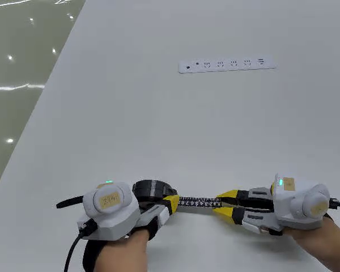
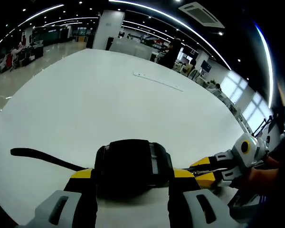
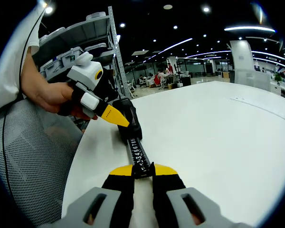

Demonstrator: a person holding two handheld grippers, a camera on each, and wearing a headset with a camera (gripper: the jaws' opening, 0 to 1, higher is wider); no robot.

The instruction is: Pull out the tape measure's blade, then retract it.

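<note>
The tape measure case (image 1: pixel 154 191) is clamped by the left gripper (image 1: pixel 169 205), its blade (image 1: pixel 198 202) stretched rightward across lower centre, pinched by the right gripper (image 1: pixel 225 204).

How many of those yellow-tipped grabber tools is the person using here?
2. The left gripper is clamped on the black tape measure case. The right gripper, facing it, pinches the end of the short pulled-out blade.
</note>
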